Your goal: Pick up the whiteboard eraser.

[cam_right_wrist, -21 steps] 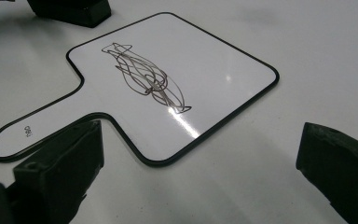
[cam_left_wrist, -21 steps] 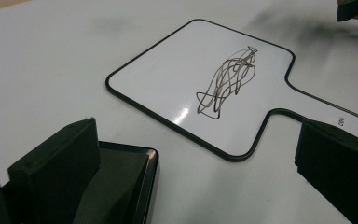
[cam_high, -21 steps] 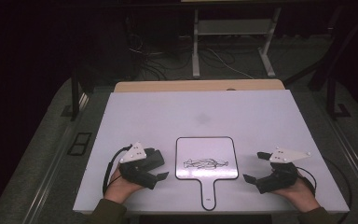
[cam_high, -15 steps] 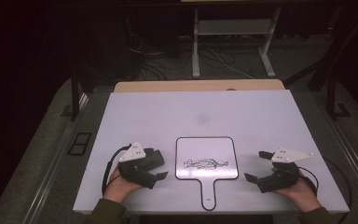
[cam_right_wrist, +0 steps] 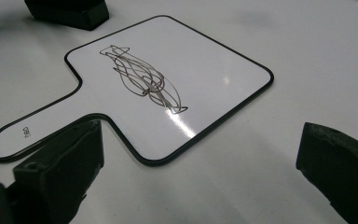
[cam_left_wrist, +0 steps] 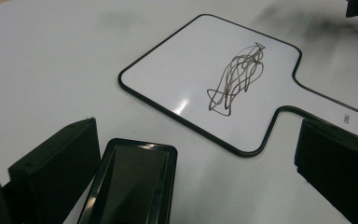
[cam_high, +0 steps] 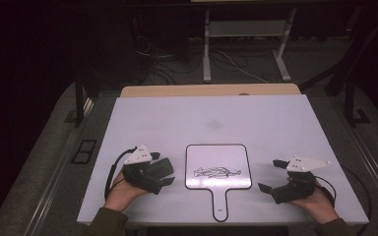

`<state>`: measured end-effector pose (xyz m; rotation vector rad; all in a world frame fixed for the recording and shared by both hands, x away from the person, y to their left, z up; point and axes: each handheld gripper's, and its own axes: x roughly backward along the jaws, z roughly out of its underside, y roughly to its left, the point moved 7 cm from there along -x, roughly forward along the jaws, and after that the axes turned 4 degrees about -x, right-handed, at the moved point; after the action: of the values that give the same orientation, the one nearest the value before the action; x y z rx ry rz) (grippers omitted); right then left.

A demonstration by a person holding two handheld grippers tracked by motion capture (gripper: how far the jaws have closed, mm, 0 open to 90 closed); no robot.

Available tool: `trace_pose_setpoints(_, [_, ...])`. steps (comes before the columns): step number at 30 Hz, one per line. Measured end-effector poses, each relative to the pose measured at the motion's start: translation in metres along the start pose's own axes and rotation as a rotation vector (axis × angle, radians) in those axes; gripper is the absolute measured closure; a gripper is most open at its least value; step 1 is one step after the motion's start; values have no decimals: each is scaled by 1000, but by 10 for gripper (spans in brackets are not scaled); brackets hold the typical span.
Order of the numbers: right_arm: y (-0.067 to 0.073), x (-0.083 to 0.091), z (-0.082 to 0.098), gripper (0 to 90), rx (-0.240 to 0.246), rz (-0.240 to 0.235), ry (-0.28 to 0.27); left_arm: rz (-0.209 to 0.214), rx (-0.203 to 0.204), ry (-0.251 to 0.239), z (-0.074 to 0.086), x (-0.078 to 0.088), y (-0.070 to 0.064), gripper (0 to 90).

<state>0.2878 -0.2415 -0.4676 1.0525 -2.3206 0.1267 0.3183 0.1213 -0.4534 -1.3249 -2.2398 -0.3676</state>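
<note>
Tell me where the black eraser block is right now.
In the left gripper view, the black eraser block lies on the white table between the open left gripper's fingers, just short of the scribbled paddle whiteboard.

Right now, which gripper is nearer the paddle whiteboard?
Left. The left gripper sits just off the paddle whiteboard, beside its left edge, jaws open. The right gripper is a bit farther off its right edge, open too.

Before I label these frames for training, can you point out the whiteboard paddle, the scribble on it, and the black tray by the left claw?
whiteboard paddle (cam_high: 220, 203), high view, on its handle.
scribble (cam_left_wrist: 237, 79), left gripper view, middle of the tangle.
black tray (cam_left_wrist: 137, 179), left gripper view, on its dark inner floor.
</note>
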Motion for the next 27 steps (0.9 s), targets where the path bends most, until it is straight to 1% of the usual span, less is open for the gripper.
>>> trace_pose_setpoints(3, [0, 1, 0, 0, 5, 0, -5, -3, -1, 2, -2, -1, 4, 0])
trace_pose_setpoints(5, [0, 1, 0, 0, 4, -2, -4, -4, 9, -1, -4, -1, 6, 0])
trace_pose_setpoints(8, [0, 0, 1, 0, 1, -5, 3, -3, -2, 5, -6, -2, 10, 0])
trace_pose_setpoints(11, [1, -1, 0, 0, 1, -8, -1, 2, -1, 6, -8, -3, 13, 0])
trace_pose_setpoints(12, [0, -1, 0, 0, 0, -6, -4, 3, -9, 12, -9, -4, 14, 0])
trace_pose_setpoints(14, [-1, -1, 0, 0, -1, -2, -5, 5, -9, 15, -11, -5, 17, 0])
trace_pose_setpoints(17, [-2, 0, 0, 0, 2, 4, -6, -7, -20, 25, -12, -6, 22, 0])
trace_pose_setpoints(22, [-1, 1, 0, 0, 5, 5, -9, -16, -21, 45, -8, -3, 27, 15])
trace_pose_setpoints(23, [-1, 1, 0, 0, 5, 5, -9, -19, -28, 56, -7, -2, 29, 15])
trace_pose_setpoints(24, [-1, 1, 0, 0, 7, 5, -11, -27, -36, 74, -4, -1, 31, 47])
trace_pose_setpoints(25, [-2, 1, 0, 0, 8, 4, -10, -27, -36, 74, -4, -1, 31, 67])
trace_pose_setpoints(26, [-2, 1, -1, 0, 7, 4, -13, -26, -44, 95, -1, 0, 32, 83])
trace_pose_setpoints(27, [-2, 1, -1, 0, 6, 5, -13, -26, -44, 95, -1, 0, 32, 105])
